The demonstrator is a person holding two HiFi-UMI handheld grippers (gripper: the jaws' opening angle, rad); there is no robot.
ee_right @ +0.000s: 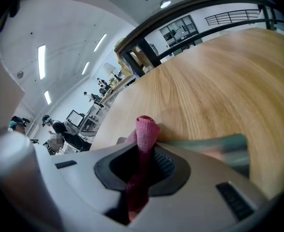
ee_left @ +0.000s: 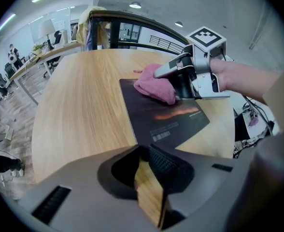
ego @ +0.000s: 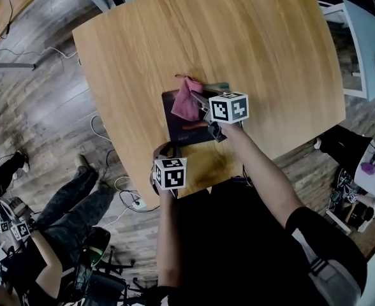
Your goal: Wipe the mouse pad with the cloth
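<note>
A dark mouse pad lies near the front edge of the wooden table. A pink cloth rests bunched on the pad's far end. My right gripper is shut on it, and a fold sticks up between the jaws. My left gripper points steeply down at the pad's near left corner. Its jaws stand a little apart and wood shows in the gap. The pad's corner is hidden under them.
The table's front edge runs just behind the left gripper. A blurred teal strip lies beside the cloth. A seated person and cables are on the floor at the left. A white desk stands at the right.
</note>
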